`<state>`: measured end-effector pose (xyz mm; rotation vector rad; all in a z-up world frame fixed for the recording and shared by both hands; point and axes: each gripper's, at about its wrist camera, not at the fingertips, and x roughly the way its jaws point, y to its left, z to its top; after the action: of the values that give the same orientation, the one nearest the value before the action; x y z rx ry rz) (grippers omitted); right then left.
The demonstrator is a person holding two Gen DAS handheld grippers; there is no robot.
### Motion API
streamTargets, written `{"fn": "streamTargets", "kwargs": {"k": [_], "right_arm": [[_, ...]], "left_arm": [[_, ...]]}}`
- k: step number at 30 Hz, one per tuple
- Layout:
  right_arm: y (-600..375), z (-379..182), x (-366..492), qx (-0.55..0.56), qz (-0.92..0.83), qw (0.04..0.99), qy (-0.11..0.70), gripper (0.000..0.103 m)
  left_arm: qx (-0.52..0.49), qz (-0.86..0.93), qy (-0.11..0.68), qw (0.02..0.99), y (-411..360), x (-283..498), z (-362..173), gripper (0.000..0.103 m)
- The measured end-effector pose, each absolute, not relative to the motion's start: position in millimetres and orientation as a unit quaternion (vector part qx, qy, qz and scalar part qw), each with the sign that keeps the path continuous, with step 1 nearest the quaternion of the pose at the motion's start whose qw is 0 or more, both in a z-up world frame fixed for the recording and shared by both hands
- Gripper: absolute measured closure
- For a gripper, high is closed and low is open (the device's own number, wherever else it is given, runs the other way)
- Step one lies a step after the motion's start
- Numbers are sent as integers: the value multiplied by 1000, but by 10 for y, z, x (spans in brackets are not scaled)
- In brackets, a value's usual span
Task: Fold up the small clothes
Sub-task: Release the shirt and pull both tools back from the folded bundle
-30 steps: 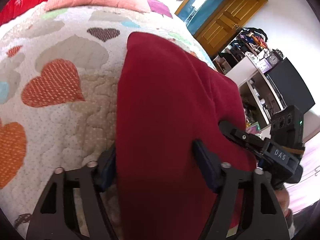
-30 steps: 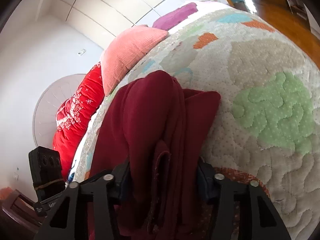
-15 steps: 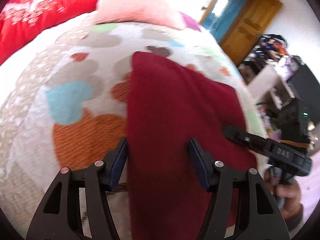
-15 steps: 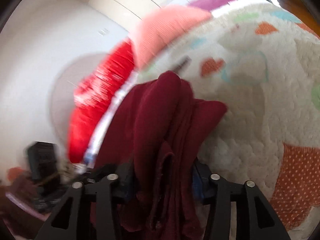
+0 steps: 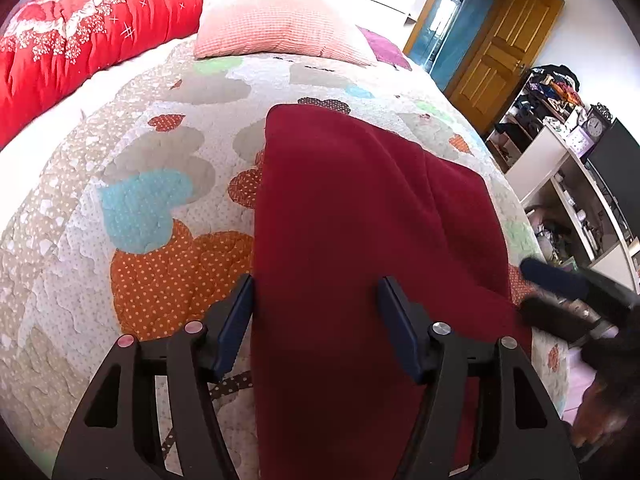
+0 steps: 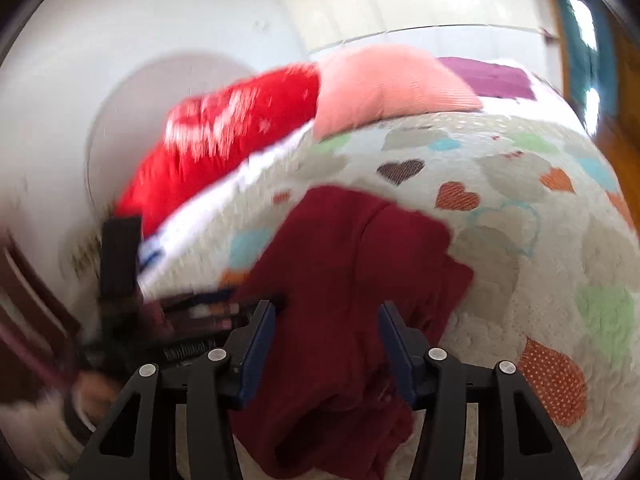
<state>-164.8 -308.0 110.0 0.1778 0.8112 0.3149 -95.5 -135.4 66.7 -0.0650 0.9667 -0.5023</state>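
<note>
Left gripper (image 5: 316,316) and right gripper (image 6: 326,334) both spread, straddling soft maroon garment (image 5: 360,240), quilted heart-patterned bedspread (image 5: 160,208)

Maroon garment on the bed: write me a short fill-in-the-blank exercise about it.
1. The maroon garment lies on a quilt patterned with ____.
2. Beyond it sits a pink ____.
3. The left claw has its fingers on either side of the ____.

Missing words: hearts; pillow; garment
</note>
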Motion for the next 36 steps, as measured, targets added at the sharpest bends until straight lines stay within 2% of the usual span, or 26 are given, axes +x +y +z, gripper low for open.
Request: {"fn": "streamTargets", "kwargs": {"k": [4,8,18,26,36], "right_arm": [[-3018,742,-1677,5,89,896,436,55],[-3255,428,-1740,52,83,892,441,54],[-3065,920,-1994,27,90,915,393,54],[-2902,596,-1797,8,69,904,421,54],[-2947,898,-2115,51,61,921,383,53]], "left_arm": [[-26,-244,460,853,-1394,-967,636,37],[-11,-236,453,860,-1443,-1009,620,37],[6,-221,440,870,-1425,-1103,689,37],[16,-200,420,885,-1284,-1217,808,37],[22,-178,394,901,-1140,-1422,947,37]]}}
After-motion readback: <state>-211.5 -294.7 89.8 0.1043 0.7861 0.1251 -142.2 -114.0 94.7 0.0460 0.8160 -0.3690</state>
